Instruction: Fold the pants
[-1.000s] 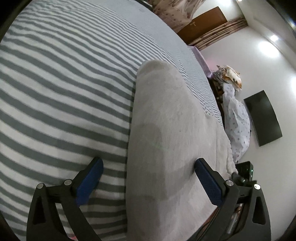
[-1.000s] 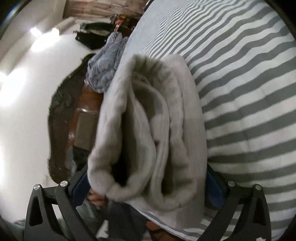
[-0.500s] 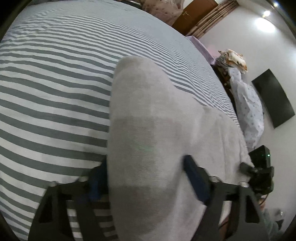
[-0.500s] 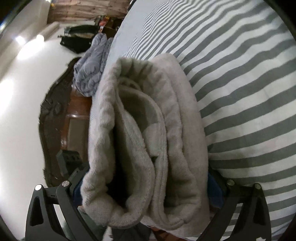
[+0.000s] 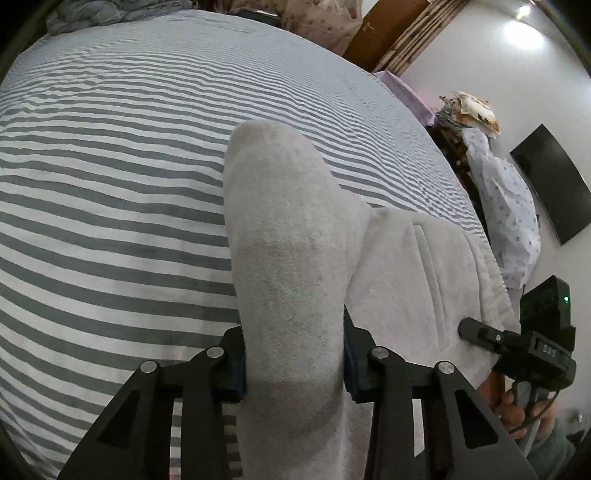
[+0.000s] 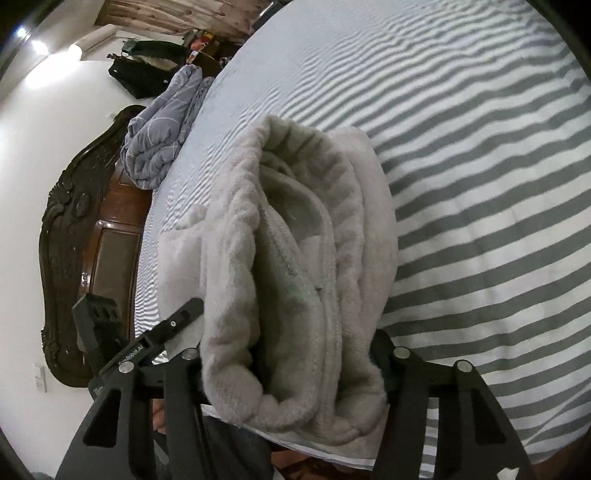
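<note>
Light grey fleece pants (image 5: 288, 236) lie on a grey-and-white striped bed (image 5: 110, 184). My left gripper (image 5: 293, 363) is shut on a bunched leg fold of the pants, which rises between its two fingers. The waist part with a pocket slit (image 5: 428, 266) lies flat to the right. In the right wrist view my right gripper (image 6: 291, 363) is shut on the thick folded waistband edge of the pants (image 6: 295, 258), with several layers squeezed between the fingers. The right gripper also shows in the left wrist view (image 5: 517, 339) at the bed's near right edge.
A dark carved wooden headboard (image 6: 74, 221) and a bunched blue-grey quilt (image 6: 162, 125) stand at the bed's left end in the right wrist view. A clothes pile (image 5: 498, 192), a wall TV (image 5: 554, 184) and a wooden door (image 5: 384, 33) lie beyond the bed's right side.
My left gripper went from open around the pants leg to shut on it. My right gripper closed tighter on the waistband fold. Both views pulled back a little from the bed.
</note>
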Available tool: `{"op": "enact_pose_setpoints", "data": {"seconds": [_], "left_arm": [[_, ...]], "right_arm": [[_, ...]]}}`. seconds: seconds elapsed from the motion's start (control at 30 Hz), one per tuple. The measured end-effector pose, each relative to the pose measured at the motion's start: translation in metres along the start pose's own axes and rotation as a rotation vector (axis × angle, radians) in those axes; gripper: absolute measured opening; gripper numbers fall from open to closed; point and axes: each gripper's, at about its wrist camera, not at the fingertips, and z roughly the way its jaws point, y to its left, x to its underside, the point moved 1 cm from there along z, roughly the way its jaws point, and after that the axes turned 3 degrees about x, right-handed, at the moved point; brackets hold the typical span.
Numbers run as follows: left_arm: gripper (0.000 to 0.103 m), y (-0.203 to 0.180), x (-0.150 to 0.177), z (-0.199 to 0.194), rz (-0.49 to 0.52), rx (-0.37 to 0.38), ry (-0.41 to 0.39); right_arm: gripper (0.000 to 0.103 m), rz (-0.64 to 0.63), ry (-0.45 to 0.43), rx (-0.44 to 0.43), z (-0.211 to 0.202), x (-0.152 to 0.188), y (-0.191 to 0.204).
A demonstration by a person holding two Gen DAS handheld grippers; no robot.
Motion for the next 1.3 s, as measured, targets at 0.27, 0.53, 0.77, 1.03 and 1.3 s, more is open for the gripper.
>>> {"op": "enact_pose_setpoints", "data": {"seconds": [0.27, 0.53, 0.77, 1.03, 1.3], "left_arm": [[0.035, -0.009, -0.008, -0.015, 0.032, 0.013, -0.014], [0.035, -0.008, -0.034, -0.035, 0.079, 0.003, -0.064], [0.035, 0.005, -0.078, -0.053, 0.097, -0.026, -0.135], [0.035, 0.035, -0.136, -0.053, 0.114, -0.082, -0.175], [0.035, 0.093, -0.164, -0.030, 0.068, -0.130, -0.196]], "right_arm": [[0.050, -0.012, -0.034, -0.021, -0.018, -0.006, 0.014], [0.049, -0.019, -0.049, -0.066, -0.015, -0.027, 0.033], [0.049, -0.060, -0.065, -0.104, 0.002, -0.064, 0.072], [0.049, -0.089, -0.061, -0.148, 0.044, -0.112, 0.108], [0.049, -0.139, -0.032, -0.133, 0.107, -0.139, 0.122]]}}
